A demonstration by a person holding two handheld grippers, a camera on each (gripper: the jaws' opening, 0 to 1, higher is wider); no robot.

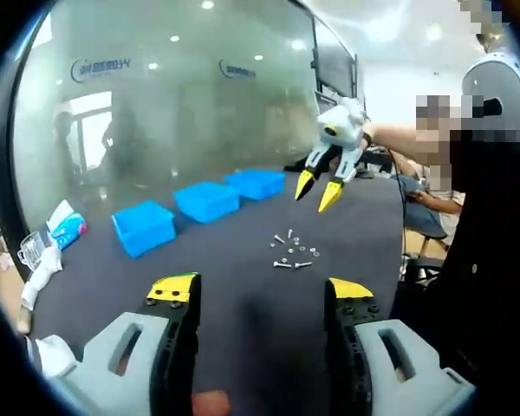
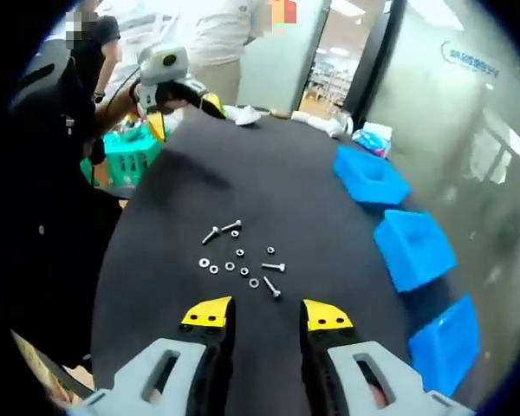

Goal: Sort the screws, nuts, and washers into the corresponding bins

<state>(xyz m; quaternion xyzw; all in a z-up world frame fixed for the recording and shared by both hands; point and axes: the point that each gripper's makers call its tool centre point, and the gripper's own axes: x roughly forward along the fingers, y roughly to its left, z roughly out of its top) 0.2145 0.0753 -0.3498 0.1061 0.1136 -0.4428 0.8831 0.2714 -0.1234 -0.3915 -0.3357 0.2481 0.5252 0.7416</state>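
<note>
Several small screws, nuts and washers [image 1: 295, 250] lie scattered on the dark tabletop [image 1: 243, 303]; the same heap of screws, nuts and washers [image 2: 239, 256] sits just ahead of my right gripper [image 2: 262, 314], whose jaws stand open with nothing between them. My left gripper [image 1: 260, 290] is open too, low over the near table edge. Three blue bins [image 1: 206, 201] stand in a row along the far side; in the right gripper view the blue bins [image 2: 413, 247] line the right edge. My right gripper [image 1: 318, 190] hovers above the parts in the left gripper view. My left gripper [image 2: 184, 106] appears at the far end.
A glass wall [image 1: 182, 104] runs behind the bins. White cloths and a packet [image 1: 65, 227] lie at the table's left end. A teal basket [image 2: 132, 152] stands beside the table. People [image 2: 221, 35] stand beyond the far edge.
</note>
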